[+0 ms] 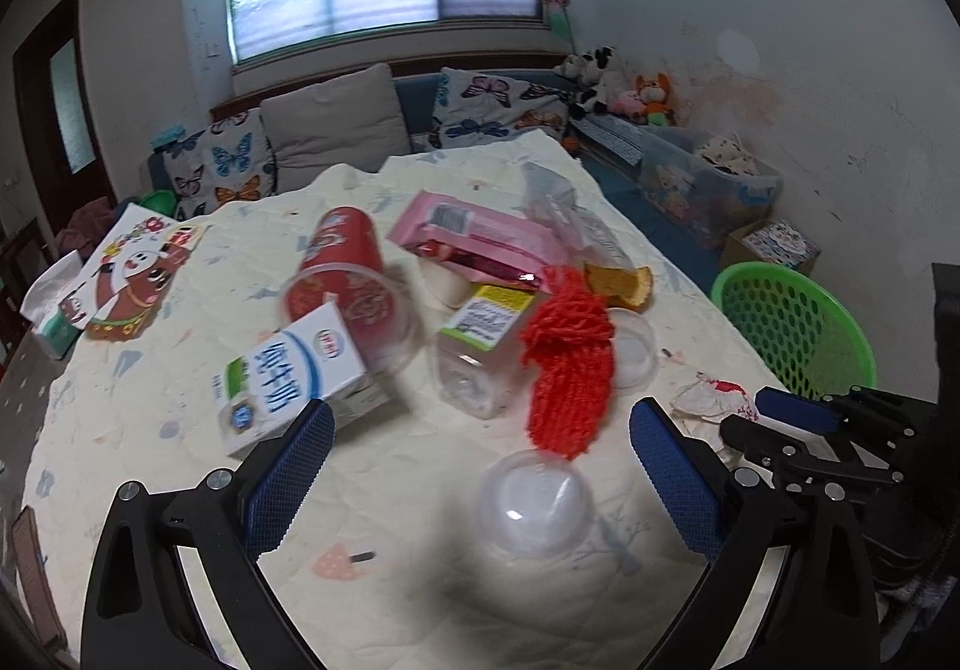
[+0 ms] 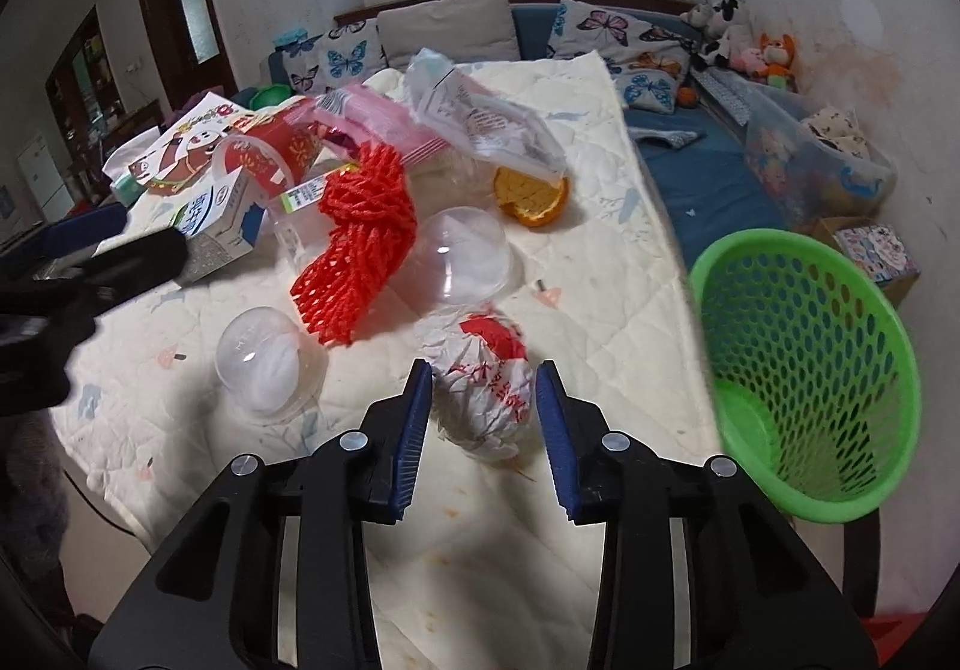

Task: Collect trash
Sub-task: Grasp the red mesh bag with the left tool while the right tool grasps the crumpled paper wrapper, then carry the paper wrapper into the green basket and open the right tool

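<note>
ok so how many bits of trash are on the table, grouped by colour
Clear: 5 - two domes, lid, bottle, bag
Red: 2 - cup, net
Pink: 1 - packet
White and blue: 1 - milk carton
White and red: 1 - crumpled wrapper
Orange: 1 - peel
Total: 11

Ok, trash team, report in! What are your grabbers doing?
Right gripper around crumpled wrapper. Left gripper open over clear dome lid. Green basket beside table, nothing in the way.
</note>
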The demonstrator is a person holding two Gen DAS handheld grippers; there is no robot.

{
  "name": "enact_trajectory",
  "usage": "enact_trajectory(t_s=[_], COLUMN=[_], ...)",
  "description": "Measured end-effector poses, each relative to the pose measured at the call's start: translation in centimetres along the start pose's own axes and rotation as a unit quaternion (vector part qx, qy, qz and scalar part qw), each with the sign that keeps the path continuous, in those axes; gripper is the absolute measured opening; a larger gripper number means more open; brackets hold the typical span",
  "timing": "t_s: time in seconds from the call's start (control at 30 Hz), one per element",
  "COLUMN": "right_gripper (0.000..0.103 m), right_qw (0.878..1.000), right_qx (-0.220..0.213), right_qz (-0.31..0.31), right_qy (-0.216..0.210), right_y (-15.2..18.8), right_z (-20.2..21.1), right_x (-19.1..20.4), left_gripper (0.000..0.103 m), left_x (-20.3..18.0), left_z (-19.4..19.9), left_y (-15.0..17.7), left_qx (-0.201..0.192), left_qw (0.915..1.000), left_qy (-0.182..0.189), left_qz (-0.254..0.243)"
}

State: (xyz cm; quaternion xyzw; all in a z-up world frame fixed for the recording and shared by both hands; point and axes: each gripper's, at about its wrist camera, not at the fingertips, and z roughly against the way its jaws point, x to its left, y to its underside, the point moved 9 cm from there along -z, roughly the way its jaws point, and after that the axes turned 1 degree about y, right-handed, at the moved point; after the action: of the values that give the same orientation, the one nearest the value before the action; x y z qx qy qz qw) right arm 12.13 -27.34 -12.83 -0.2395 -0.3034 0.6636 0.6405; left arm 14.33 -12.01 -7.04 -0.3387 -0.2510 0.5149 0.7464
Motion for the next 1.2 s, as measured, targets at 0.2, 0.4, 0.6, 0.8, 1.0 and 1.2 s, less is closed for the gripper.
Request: enact_trajectory(t_s=[0.2,0.4,0.6,0.8,1.0,1.2], right_gripper=[0.034,0.035,0.048,0.054,0.056,0.064], right_qw=[1.000,1.000,0.999,0.999,0.999,0.999], right_qx=[-0.011,-0.012,-0.017,-0.015,-0.011,-0.010], right_qz=[-0.015,-0.027,-0.043,-0.046,-0.040,-0.028], right_qy=[0.000,-0.006,-0.005,-0.005,-0.010,-0.015], right_y=[0.0,0.5,0.8,1.2,1.5,1.6], right_z=[1.6,2.0,2.2,2.2,1.9,1.6], right_x=[-1.9,-2.6,-3.6,-4.1,-3.5,-2.5], left_gripper=[0.081,0.073,0.071,0.064,0.040,0.017], left_x=[-2.4,-3.7,-4.3,-4.4,-4.2,-3.9], left_z=[-2.8,-5.5,-7.8,-9.3,-10.2,-8.7], left_y=[-0.4,-0.4,-0.1,0.2,0.4,0.1], left_qx=[0.026,0.045,0.068,0.079,0.088,0.070], left_qw=[0.9994,0.9983,0.9971,0.9967,0.9960,0.9971], left_qy=[0.024,0.036,0.033,0.021,0.014,0.027], left_qz=[-0.006,-0.007,-0.001,-0.001,0.002,0.012])
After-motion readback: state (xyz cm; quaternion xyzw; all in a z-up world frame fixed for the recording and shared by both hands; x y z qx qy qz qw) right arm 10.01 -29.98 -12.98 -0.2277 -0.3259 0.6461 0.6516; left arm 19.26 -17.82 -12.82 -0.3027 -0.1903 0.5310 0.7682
